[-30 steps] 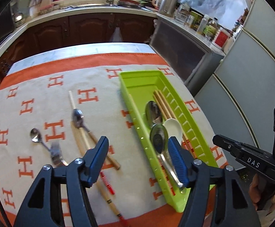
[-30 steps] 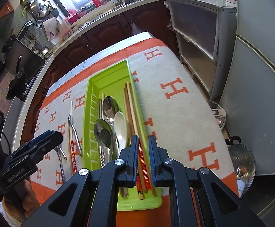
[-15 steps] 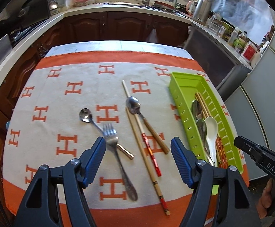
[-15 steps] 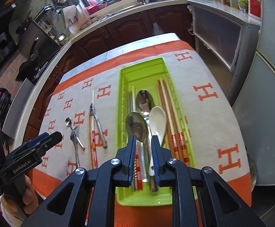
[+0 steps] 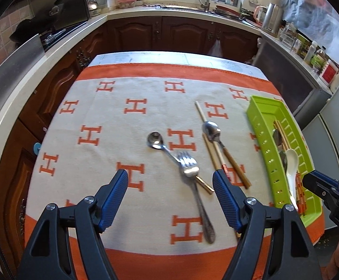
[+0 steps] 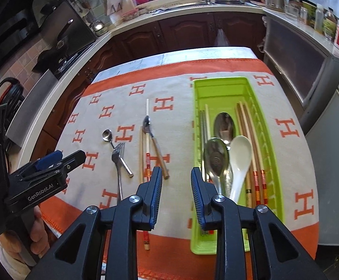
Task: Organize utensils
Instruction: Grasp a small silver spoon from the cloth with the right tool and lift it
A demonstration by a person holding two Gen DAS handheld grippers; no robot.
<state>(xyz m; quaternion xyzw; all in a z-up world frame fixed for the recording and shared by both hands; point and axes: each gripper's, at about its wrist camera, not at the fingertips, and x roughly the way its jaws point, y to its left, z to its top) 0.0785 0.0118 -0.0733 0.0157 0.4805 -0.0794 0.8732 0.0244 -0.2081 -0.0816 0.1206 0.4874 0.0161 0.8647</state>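
Observation:
A lime green tray (image 6: 272, 182) (image 5: 260, 109) on the right of the cloth holds metal spoons, a white ceramic spoon (image 6: 239, 158) and chopsticks. Loose on the cloth lie a fork (image 5: 188, 170) across a small spoon (image 5: 155, 140), a wooden-handled spoon (image 5: 212, 131) and chopsticks (image 5: 202, 116). My left gripper (image 5: 170, 182) hovers wide, jaws opening, over the fork with nothing between the pads. My right gripper (image 6: 176, 182) hangs over the cloth just left of the tray, jaws opening and empty.
The table carries a white cloth (image 5: 113, 154) with orange H marks and an orange border. Dark wood cabinets and a counter (image 5: 160, 11) with a sink ring the far side. A grey appliance (image 6: 333, 107) stands to the right of the table.
Both grippers have swung left, away from the tray. The left one now faces the fork and small spoon. The right gripper's jaws, shut before, have parted.

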